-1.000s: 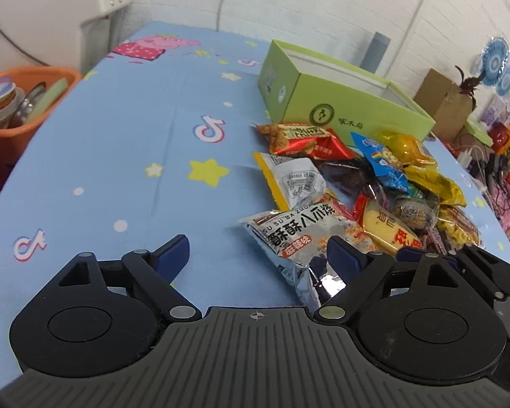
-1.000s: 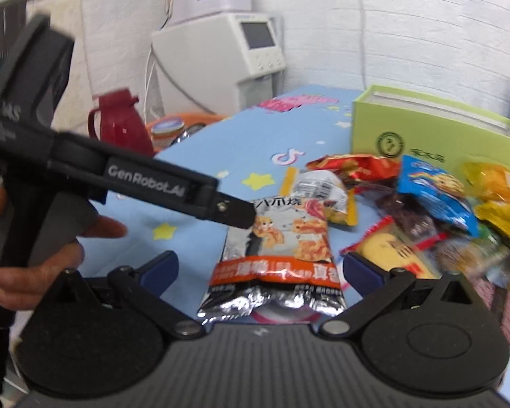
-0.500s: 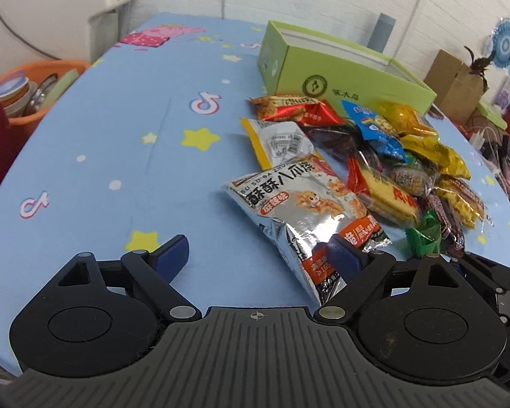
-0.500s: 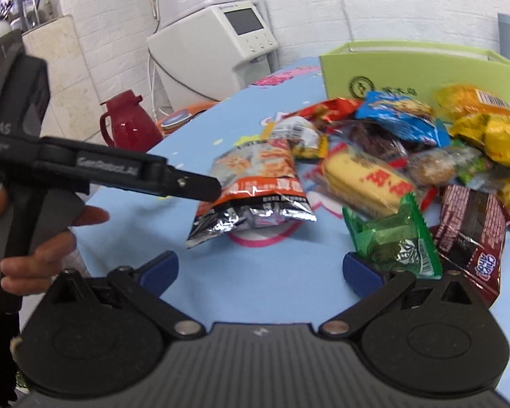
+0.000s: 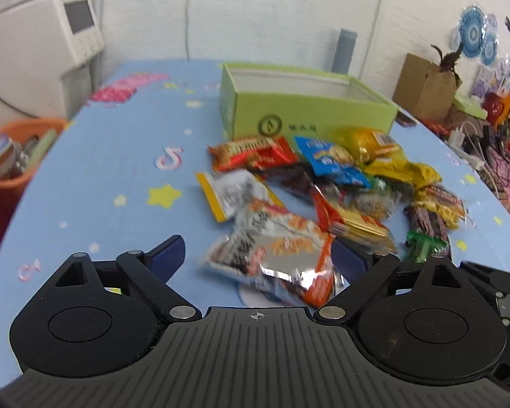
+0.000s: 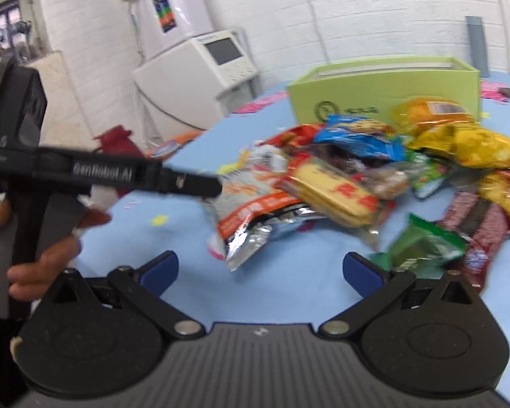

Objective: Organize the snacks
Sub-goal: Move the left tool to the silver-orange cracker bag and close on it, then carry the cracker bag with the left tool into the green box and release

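Note:
A pile of snack packets lies on the blue table in front of an open green box (image 5: 306,105), which also shows in the right wrist view (image 6: 384,85). A silver and orange packet (image 5: 275,251) lies nearest, between the open fingers of my left gripper (image 5: 258,255). It also shows in the right wrist view (image 6: 255,210), with the left gripper's finger (image 6: 187,182) reaching to its left edge. My right gripper (image 6: 260,268) is open and empty, above bare table, with a green packet (image 6: 421,244) by its right finger.
An orange tub (image 5: 20,149) of dishes and a white appliance (image 5: 51,40) stand left of the table. A cardboard box (image 5: 425,85) and cables clutter the right. A red jug (image 6: 115,139) stands off the table's left.
Both grippers have pulled back and lifted. The silver and orange packet now looks closer and lies between the left fingers. The view is blurred by motion.

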Tool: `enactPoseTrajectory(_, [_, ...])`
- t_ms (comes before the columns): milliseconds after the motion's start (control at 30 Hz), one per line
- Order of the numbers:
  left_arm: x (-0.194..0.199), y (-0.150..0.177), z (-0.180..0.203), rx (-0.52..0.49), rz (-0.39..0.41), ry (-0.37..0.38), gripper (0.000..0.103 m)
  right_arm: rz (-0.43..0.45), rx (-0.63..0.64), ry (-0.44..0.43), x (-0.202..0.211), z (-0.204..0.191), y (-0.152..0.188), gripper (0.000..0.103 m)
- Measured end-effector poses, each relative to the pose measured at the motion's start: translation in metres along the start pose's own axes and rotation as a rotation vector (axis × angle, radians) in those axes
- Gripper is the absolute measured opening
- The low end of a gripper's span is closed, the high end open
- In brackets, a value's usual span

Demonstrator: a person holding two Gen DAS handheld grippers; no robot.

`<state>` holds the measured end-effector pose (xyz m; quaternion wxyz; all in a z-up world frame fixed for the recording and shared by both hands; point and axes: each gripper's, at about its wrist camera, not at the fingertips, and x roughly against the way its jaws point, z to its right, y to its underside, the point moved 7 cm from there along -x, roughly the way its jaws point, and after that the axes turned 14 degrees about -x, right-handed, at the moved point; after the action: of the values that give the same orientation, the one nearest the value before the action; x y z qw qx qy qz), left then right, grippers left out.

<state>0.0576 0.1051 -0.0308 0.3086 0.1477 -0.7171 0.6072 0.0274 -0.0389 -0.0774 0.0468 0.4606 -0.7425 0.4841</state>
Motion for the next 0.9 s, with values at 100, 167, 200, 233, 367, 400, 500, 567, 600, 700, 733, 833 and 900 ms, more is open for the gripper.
enactPoseTrajectory(100, [-0.01, -0.016, -0.01, -0.045, 0.022, 0.025, 0.087, -0.029, 0.014, -0.014, -0.019, -0.015, -0.001, 0.103])
enactPoseTrajectory(167, [-0.029, -0.018, -0.011, -0.082, -0.017, 0.054, 0.085, -0.044, 0.03, -0.015, -0.033, -0.022, -0.002, 0.103])
enactPoseTrajectory(200, [-0.039, -0.017, -0.011, -0.102, -0.041, 0.06, 0.082, -0.05, 0.026, -0.016, -0.038, -0.024, -0.002, 0.103])
enactPoseTrajectory(233, [-0.049, -0.014, -0.009, -0.121, -0.068, 0.078, 0.082, -0.056, 0.021, -0.016, -0.042, -0.025, -0.001, 0.103])
enactPoseTrajectory(367, [-0.064, 0.001, -0.003, -0.094, -0.105, 0.2, 0.066, -0.072, 0.027, -0.018, -0.059, -0.028, 0.003, 0.102])
enactPoseTrajectory(400, [-0.061, 0.005, -0.002, -0.073, -0.101, 0.242, 0.056, -0.063, 0.049, -0.02, -0.063, -0.029, 0.003, 0.102])
enactPoseTrajectory(500, [-0.05, 0.014, -0.006, -0.049, -0.076, 0.249, 0.045, -0.051, 0.081, 0.01, -0.065, -0.03, -0.002, 0.082])
enactPoseTrajectory(567, [-0.038, 0.017, -0.006, -0.024, -0.071, 0.258, 0.032, -0.05, 0.056, 0.002, -0.06, -0.023, -0.009, 0.067])
enactPoseTrajectory(600, [-0.034, 0.016, -0.006, -0.016, -0.068, 0.263, 0.026, -0.054, 0.045, -0.007, -0.058, -0.019, -0.011, 0.067])
enactPoseTrajectory(700, [-0.03, 0.007, -0.003, 0.004, -0.061, 0.257, 0.025, -0.033, 0.038, -0.01, -0.051, -0.018, -0.021, 0.067])
enactPoseTrajectory(733, [-0.028, -0.001, -0.001, 0.012, -0.053, 0.256, 0.025, -0.02, 0.044, -0.008, -0.049, -0.02, -0.027, 0.069])
enactPoseTrajectory(833, [-0.026, -0.041, -0.001, 0.0, 0.028, 0.258, 0.026, 0.038, 0.115, 0.006, -0.042, -0.027, -0.057, 0.073])
enactPoseTrajectory(900, [-0.034, -0.076, -0.004, -0.011, 0.074, 0.243, 0.027, 0.078, 0.155, 0.015, -0.041, -0.027, -0.091, 0.073])
